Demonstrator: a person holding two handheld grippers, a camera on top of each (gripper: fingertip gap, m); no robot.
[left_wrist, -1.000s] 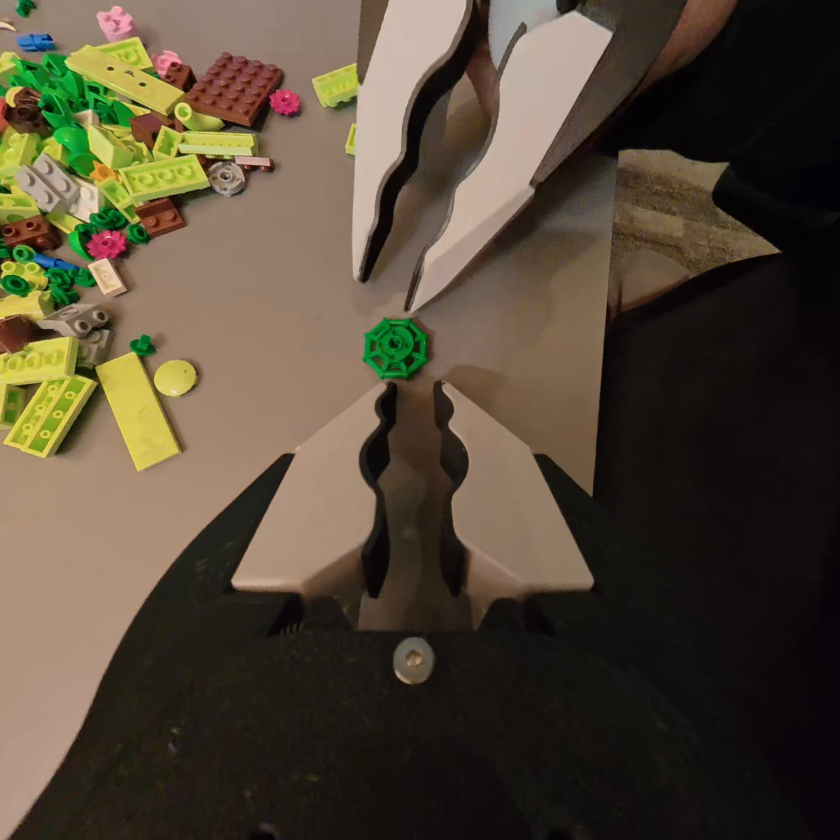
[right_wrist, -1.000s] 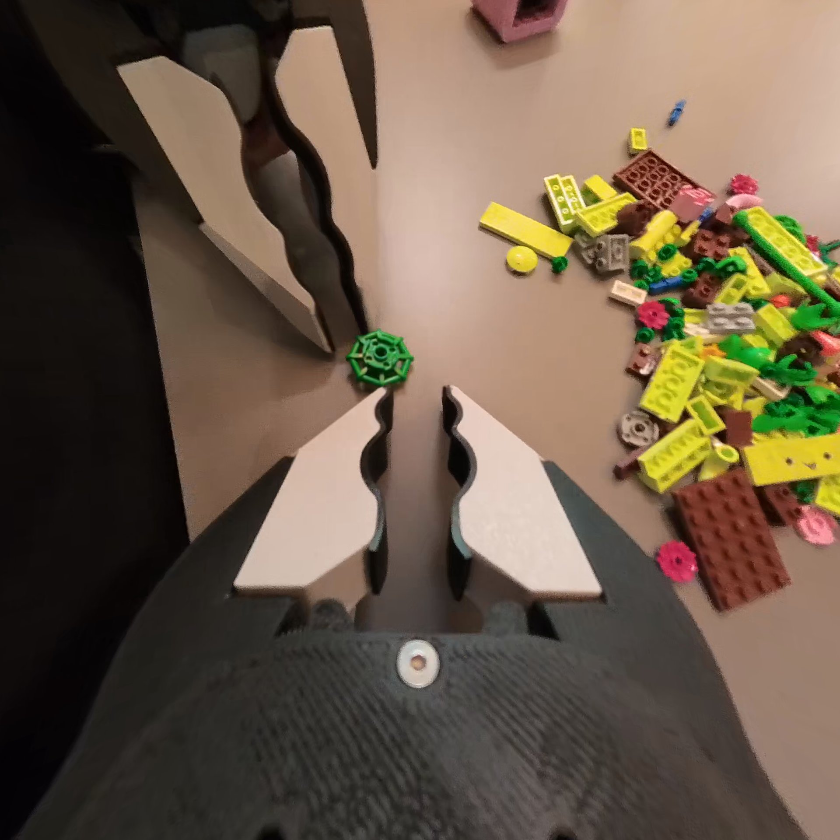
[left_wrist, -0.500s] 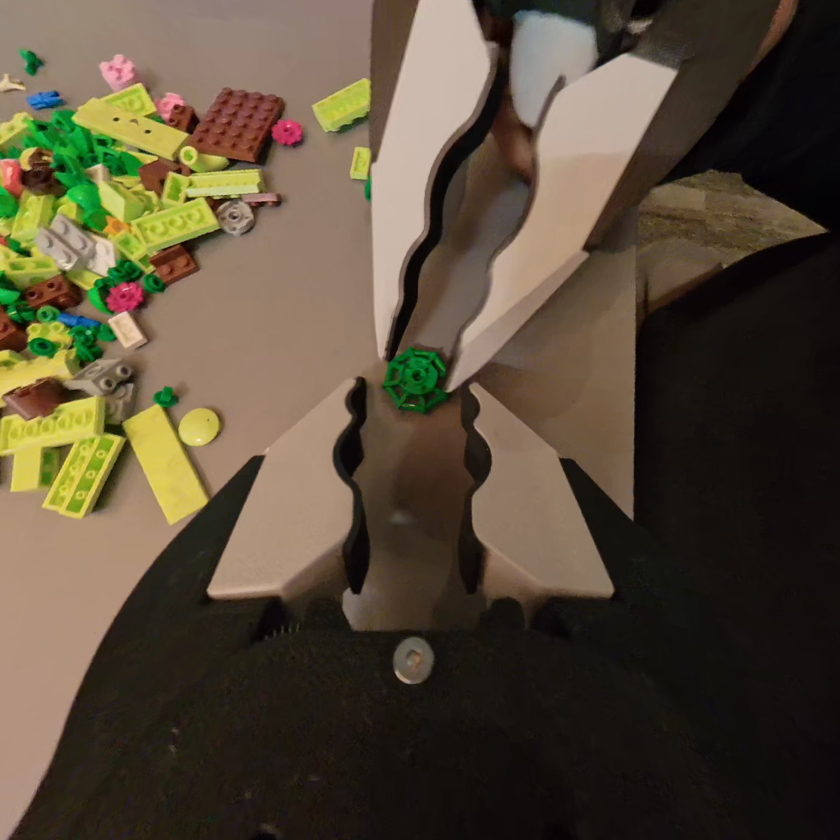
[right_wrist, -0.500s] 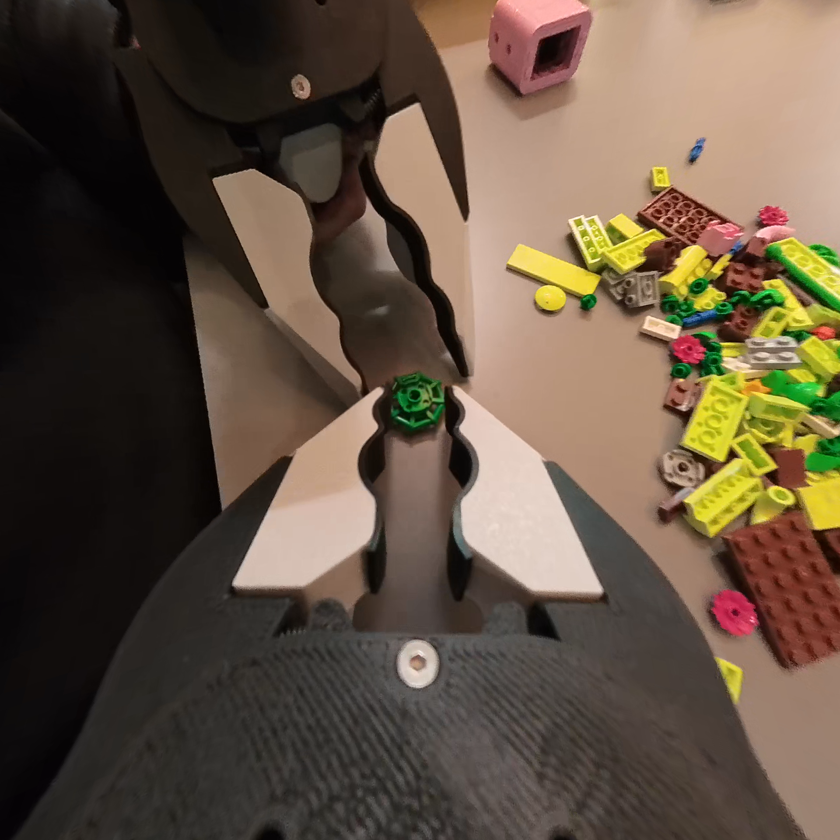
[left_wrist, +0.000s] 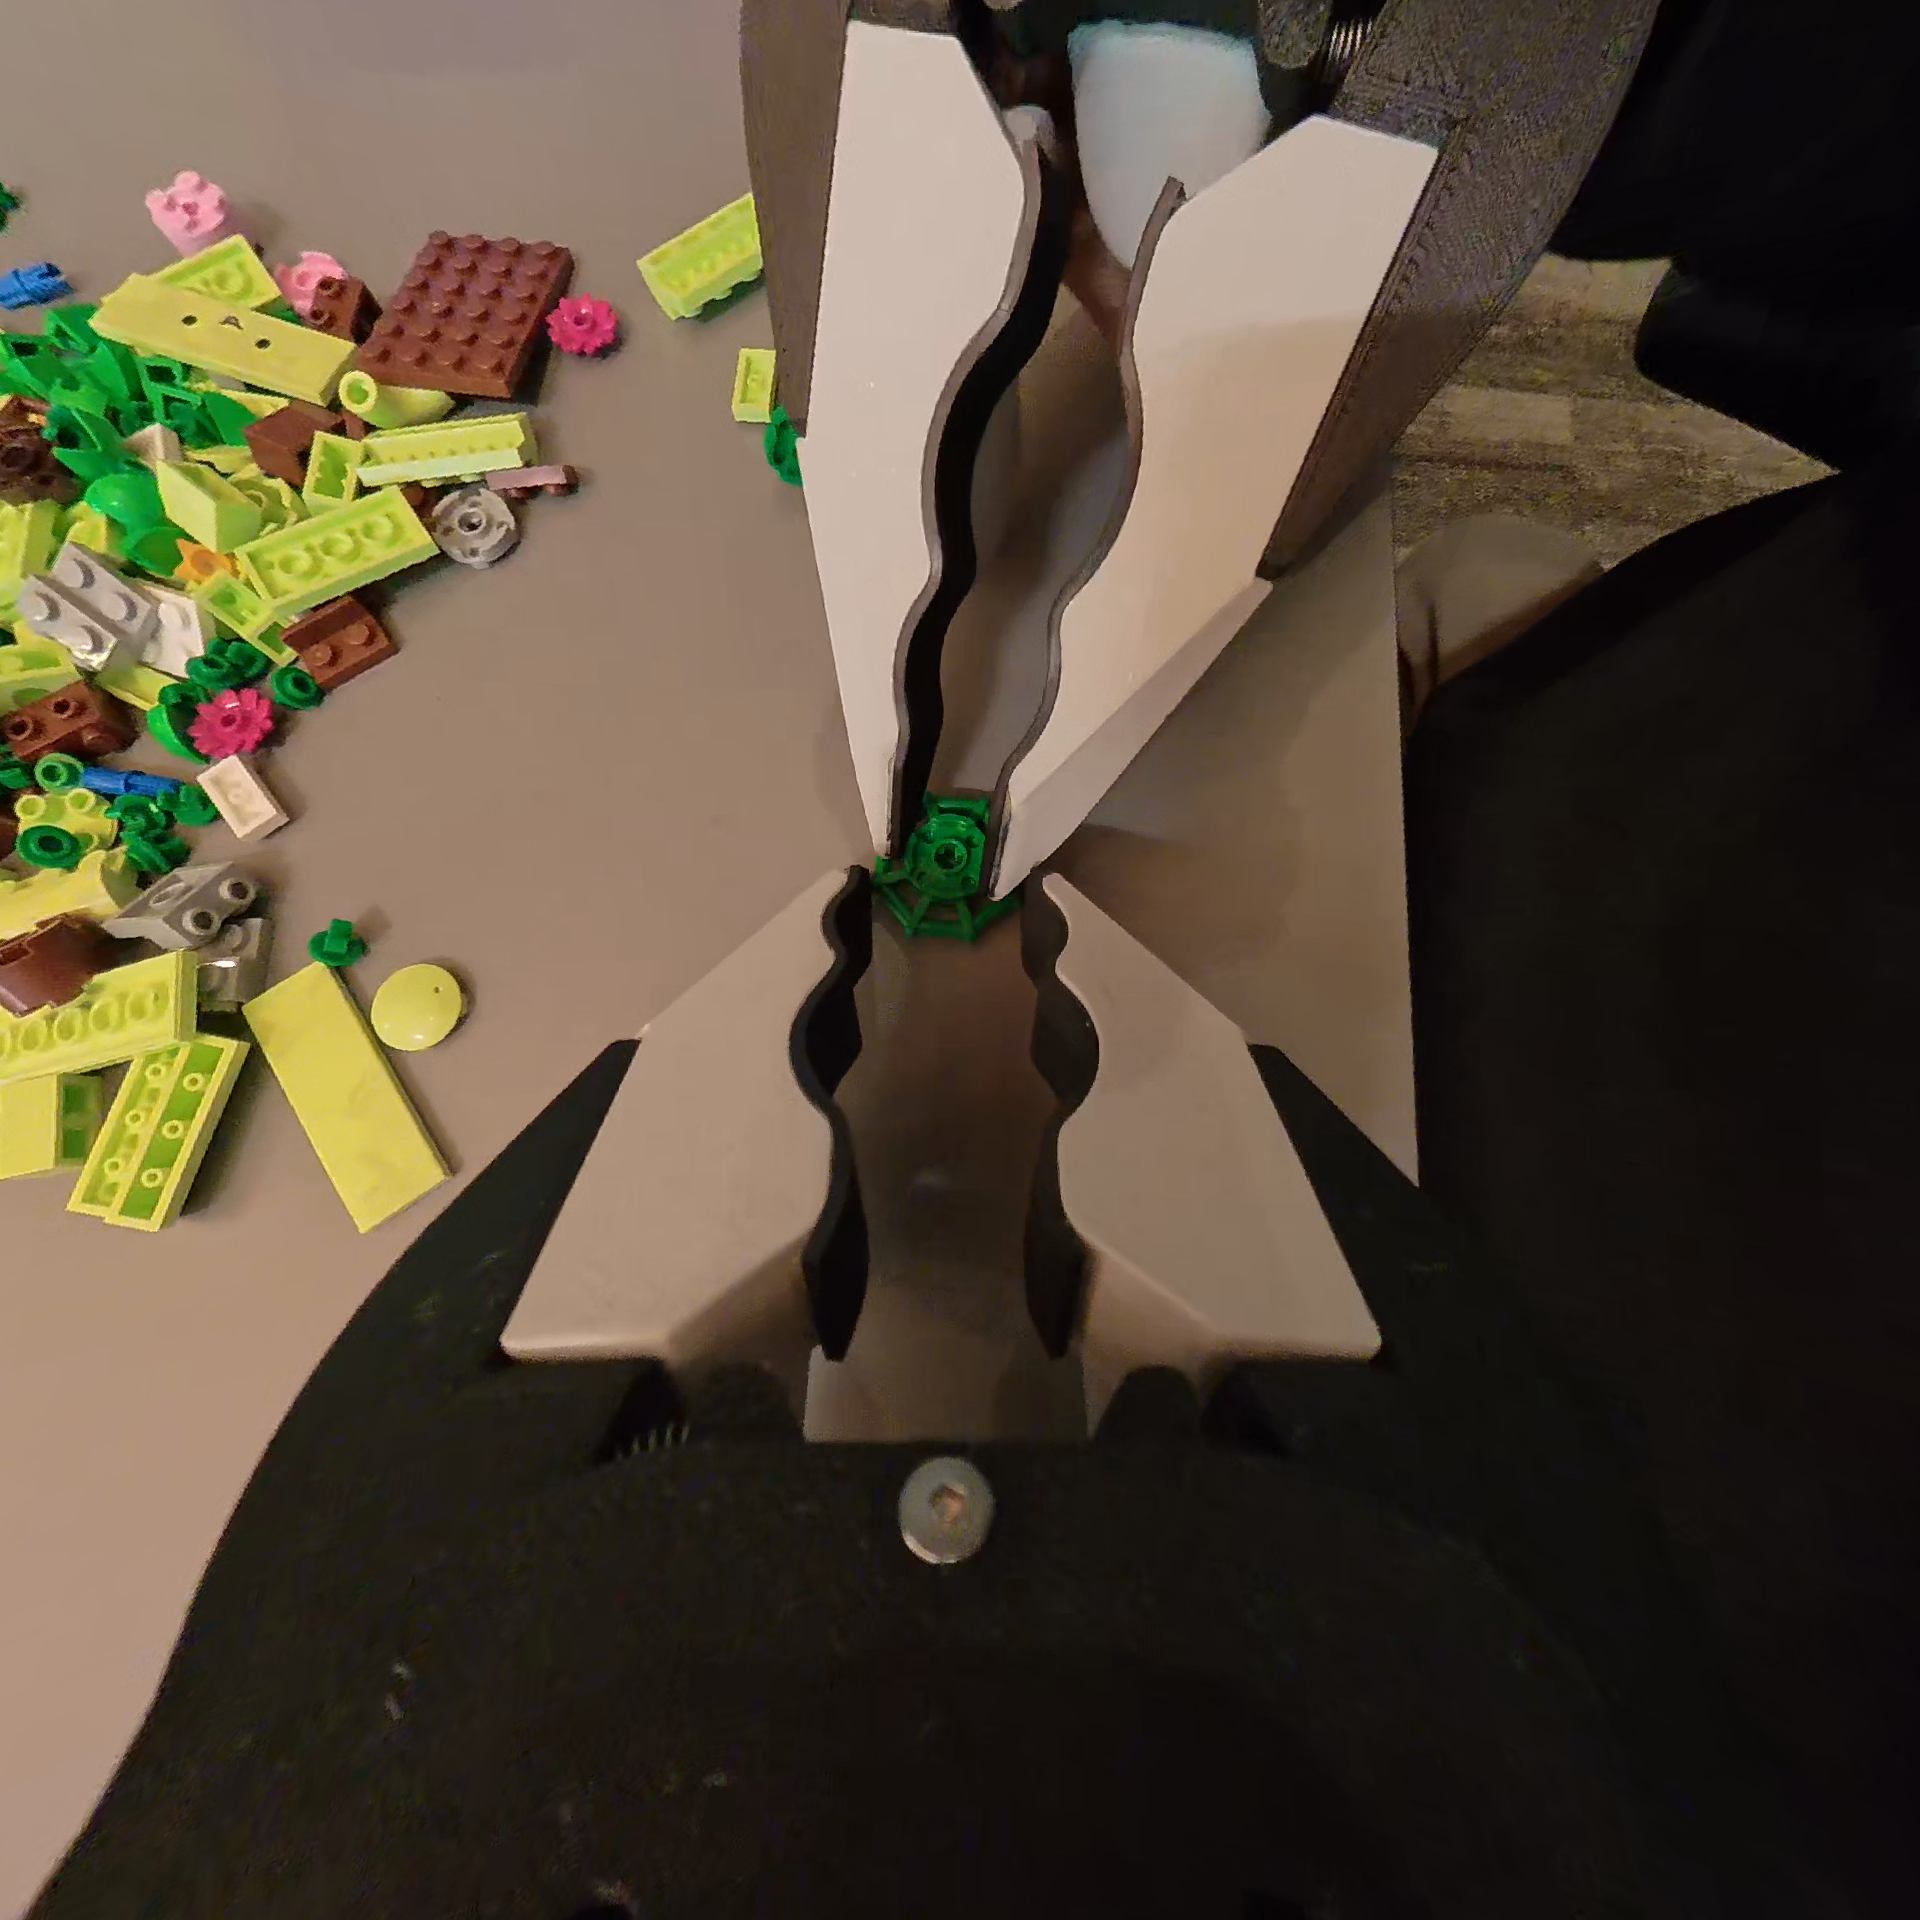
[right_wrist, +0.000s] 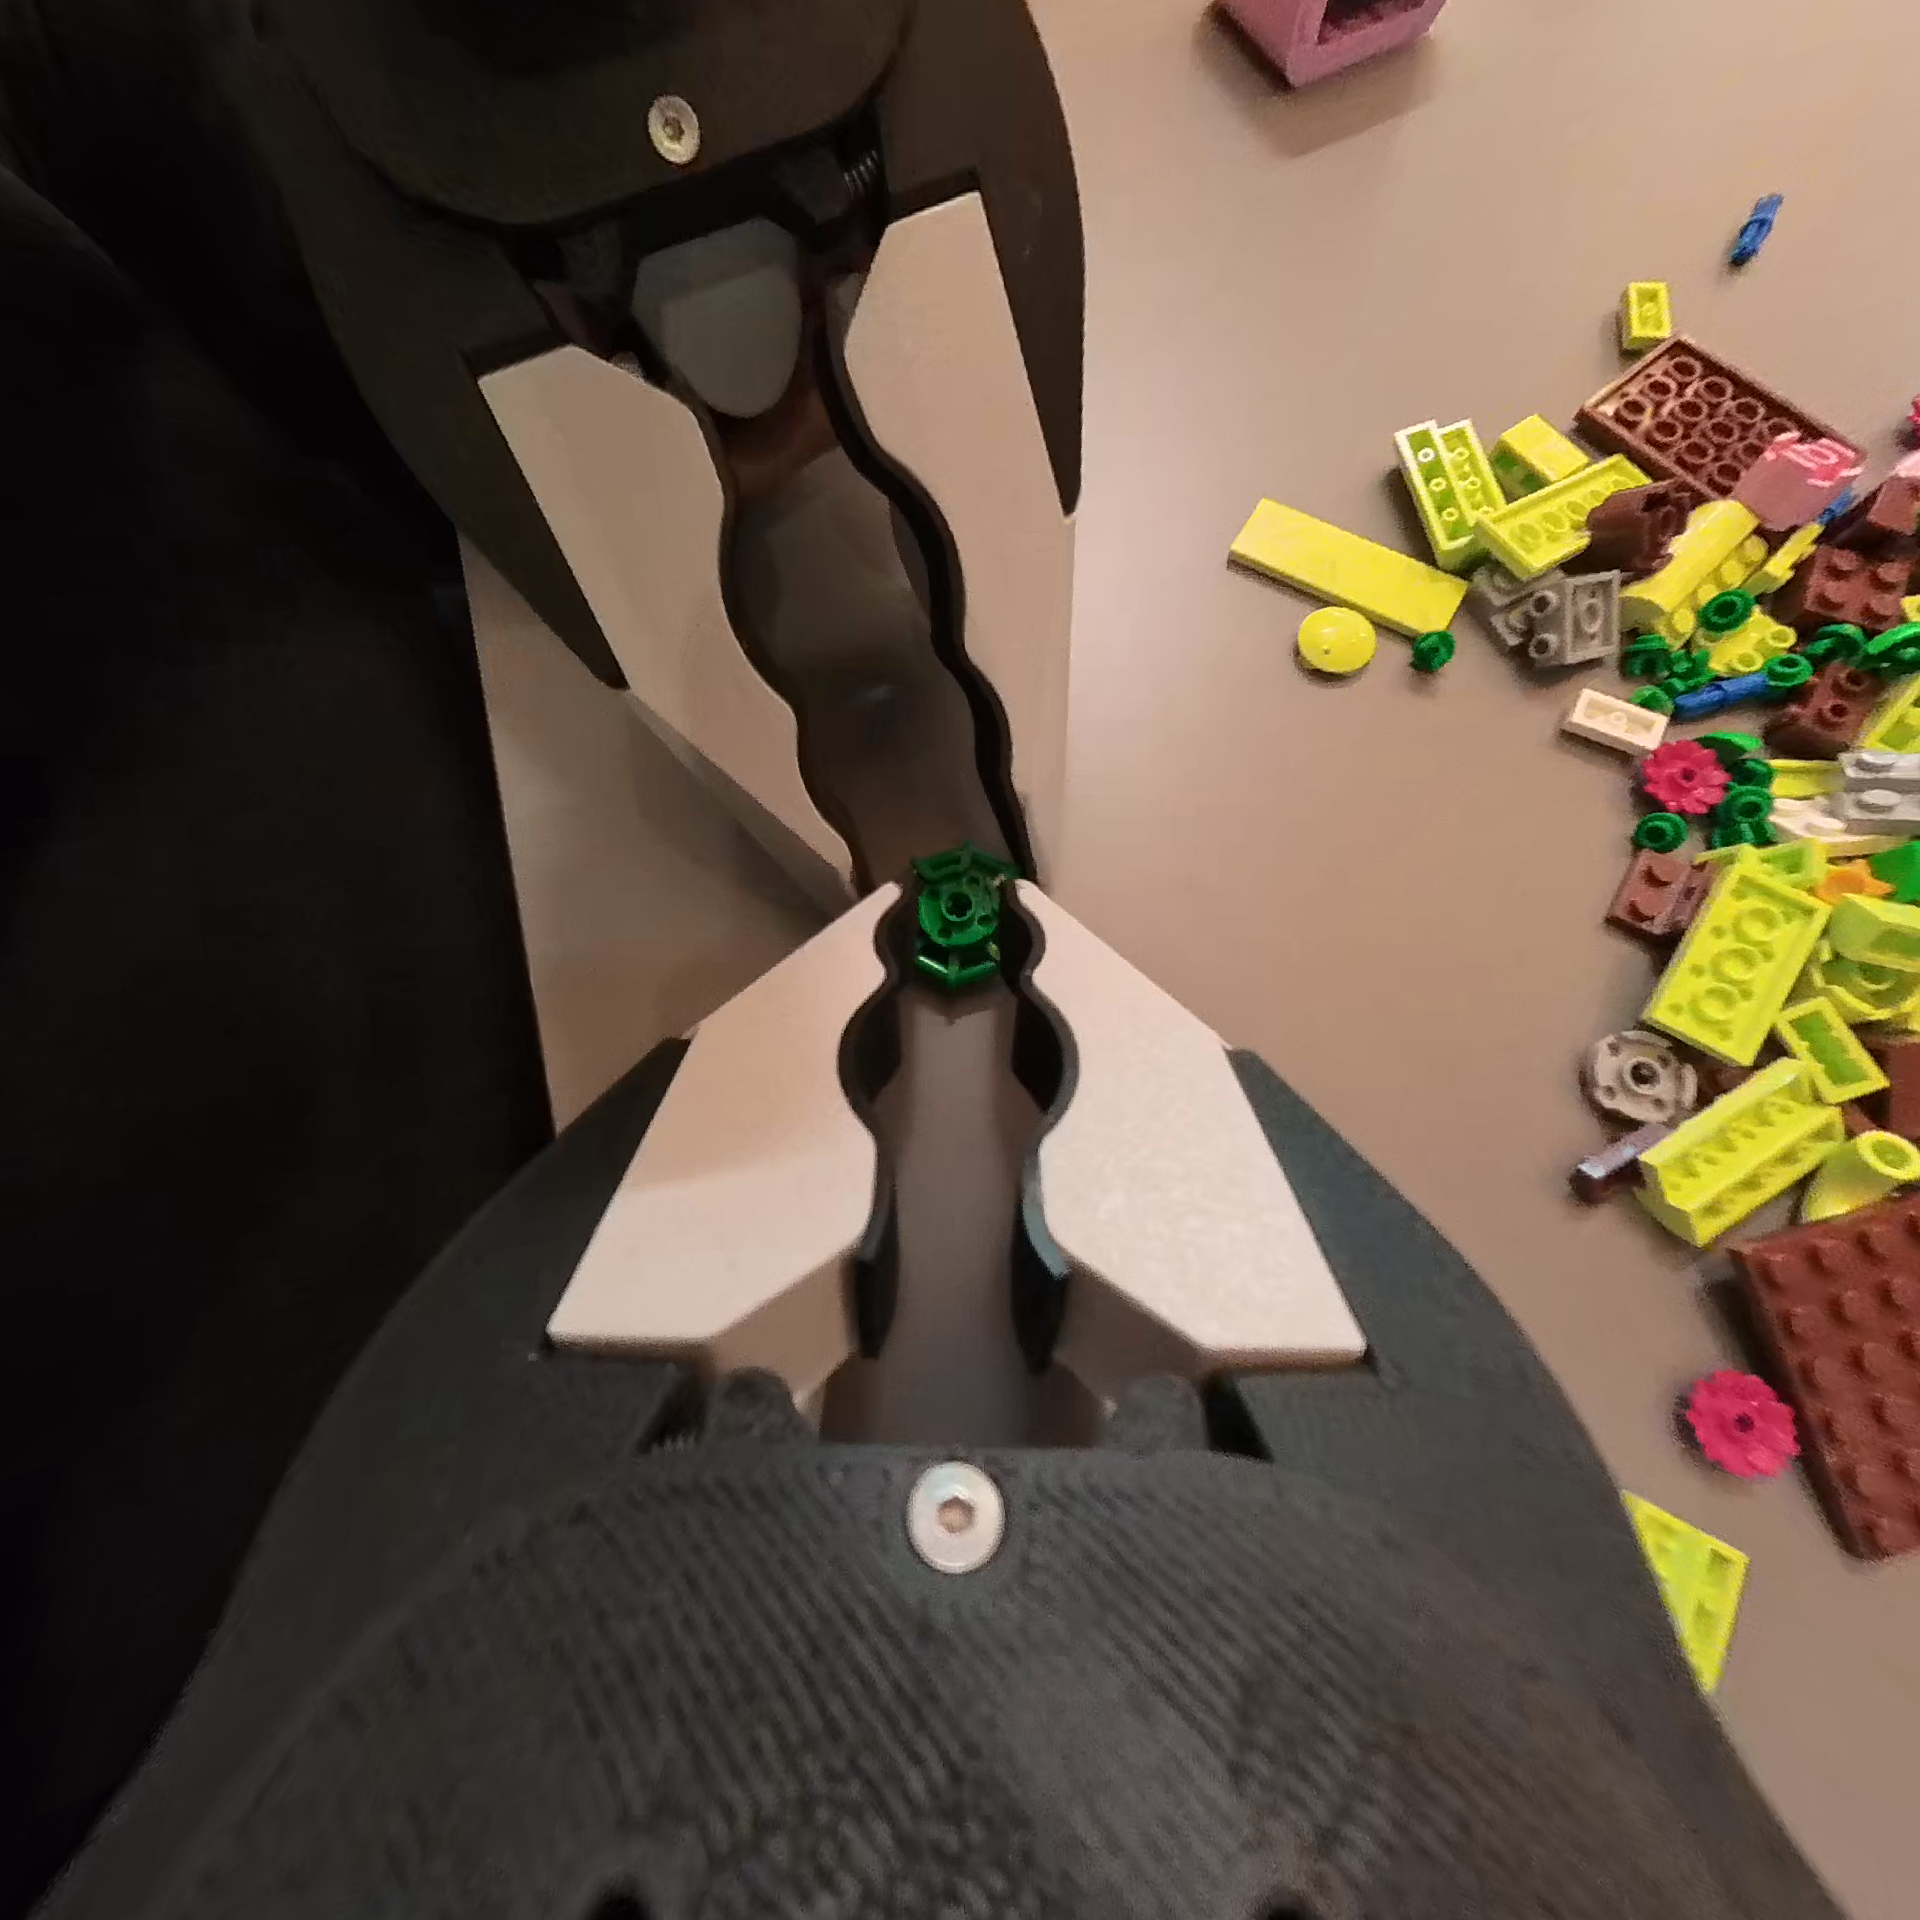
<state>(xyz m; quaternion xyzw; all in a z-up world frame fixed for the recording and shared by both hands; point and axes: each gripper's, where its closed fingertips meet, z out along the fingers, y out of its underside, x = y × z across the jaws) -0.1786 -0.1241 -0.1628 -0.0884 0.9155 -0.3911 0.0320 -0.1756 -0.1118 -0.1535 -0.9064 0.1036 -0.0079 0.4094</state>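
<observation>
Left wrist view: my left tongs sit at mid-frame with the jaws apart, nothing clamped. Just past their tips is the green web-shaped piece, tilted up off the tabletop. The right tongs come down from the top of the frame and pinch that piece between their tips. Along the left edge lies the brick pile — lime, green, grey and brown parts, with a brown studded plate at upper left and a lime dome at lower left.

Right wrist view: the right tongs are closed on the green web-shaped piece, held at their very tips in mid-frame. The left tongs reach in from the top of the frame, jaws apart, tips just beside the piece; I cannot tell whether they touch it. The brick pile fills the right side — a pink flower stud at lower right, a pink hollow block at the top edge.
</observation>
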